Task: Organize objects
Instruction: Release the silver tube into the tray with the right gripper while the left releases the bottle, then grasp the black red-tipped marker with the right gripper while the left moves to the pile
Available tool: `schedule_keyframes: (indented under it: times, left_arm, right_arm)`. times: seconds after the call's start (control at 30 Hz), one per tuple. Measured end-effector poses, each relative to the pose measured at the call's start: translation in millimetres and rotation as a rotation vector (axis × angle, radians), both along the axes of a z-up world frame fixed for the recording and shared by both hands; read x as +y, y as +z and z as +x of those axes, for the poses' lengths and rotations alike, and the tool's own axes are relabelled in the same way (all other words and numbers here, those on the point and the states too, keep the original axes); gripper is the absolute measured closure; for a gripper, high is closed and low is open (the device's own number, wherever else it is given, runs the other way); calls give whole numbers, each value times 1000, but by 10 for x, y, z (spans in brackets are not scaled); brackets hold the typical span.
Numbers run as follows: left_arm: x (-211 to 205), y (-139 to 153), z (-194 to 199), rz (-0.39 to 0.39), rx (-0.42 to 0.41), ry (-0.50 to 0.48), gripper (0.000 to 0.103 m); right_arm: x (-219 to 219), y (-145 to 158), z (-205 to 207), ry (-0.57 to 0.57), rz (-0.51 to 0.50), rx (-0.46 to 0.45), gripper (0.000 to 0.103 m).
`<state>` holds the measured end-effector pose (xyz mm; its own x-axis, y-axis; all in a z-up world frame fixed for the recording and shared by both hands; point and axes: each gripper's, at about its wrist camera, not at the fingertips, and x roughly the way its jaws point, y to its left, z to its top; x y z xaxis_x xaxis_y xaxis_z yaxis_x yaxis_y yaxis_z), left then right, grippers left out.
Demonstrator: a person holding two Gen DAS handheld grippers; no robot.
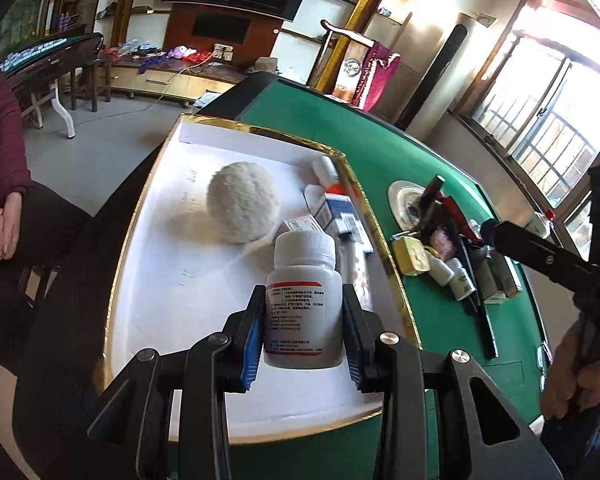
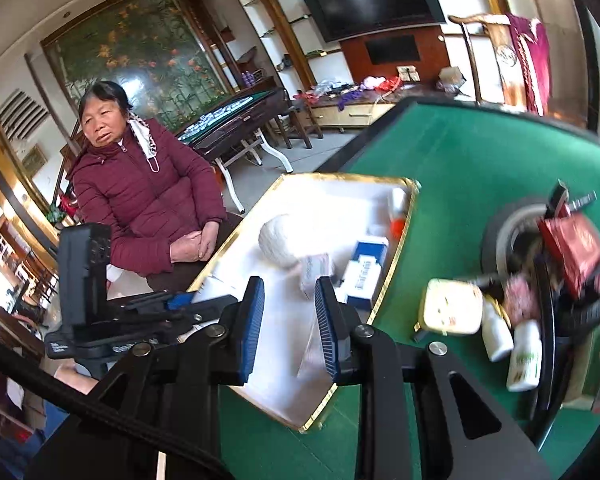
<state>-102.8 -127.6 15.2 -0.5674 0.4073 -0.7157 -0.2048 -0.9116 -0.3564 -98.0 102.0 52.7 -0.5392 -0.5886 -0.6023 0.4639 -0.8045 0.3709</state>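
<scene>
My left gripper (image 1: 302, 298) is shut on a white pill bottle (image 1: 304, 304) with a ribbed cap and a printed label, its blue pads pressing both sides. It hangs over the near part of a white tray (image 1: 168, 280) with a gold rim. The tray holds a white fluffy ball (image 1: 242, 202), some medicine boxes (image 1: 340, 216) and a small bottle (image 1: 324, 168). My right gripper (image 2: 288, 312) stands over the tray's (image 2: 280, 376) near right part, its blue pads a narrow gap apart with nothing between them.
On the green table (image 1: 420, 152), right of the tray, lies a pile of objects (image 1: 452, 248): a yellow tin (image 2: 452, 306), small white bottles (image 2: 524, 360) and a red packet (image 2: 576, 248). A person in a maroon jacket (image 2: 148, 196) sits at the tray's left side.
</scene>
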Motion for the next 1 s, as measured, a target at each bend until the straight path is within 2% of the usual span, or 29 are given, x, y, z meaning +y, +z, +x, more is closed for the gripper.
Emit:
schedule_keyframes:
  times: [0.1,0.27,0.37,0.47,0.6,0.63,0.67,0.7,0.8,0.83,0.9,1.0]
  left_arm:
    - [-43,-55,-58,-6,-10,9,72]
    - [-25,-177,-143,-35,-45,-1,72]
    - [54,-290,-243,-48,-88,-20,72]
    - [159,-360,-322,-85,-116,-25,72]
    - [232,-416,-343,-113,-137,-11,70]
    - [240,-425,-329,-108,-143,-8,67]
    - [236,-418,-326,-105,-147,-5,58]
    - [239,-396,-295,-95,-144,-3,54]
    - [281,-241,-213,-88,-121,6,53]
    - [329,-167,-185,-85,-107,-4,52]
    - [497,-29,-158,-86,-85,-35,42]
    - [975,118,-157,-156,-46,-127,39]
  right_arm:
    - [-133,-40,-107,9,34,-12,79]
    - [-208,-303,-187,28,84,-90,78]
    - [-126,-434,-183,22,41,-134,78]
    - [31,-488,-106,-5,17,-127,78]
    - [371,-560,-14,-80,15,-109,76]
    - [494,-583,6,-101,11,-112,75]
    - [634,-605,38,-122,4,-114,75]
    - [772,-616,77,-139,-1,-115,74]
    - [1120,-614,158,-181,-13,-108,71]
    - [1254,-610,200,-193,-24,-102,66]
    - [1488,-617,256,-220,-40,-87,57]
    - [1809,-644,342,-261,-87,-80,56]
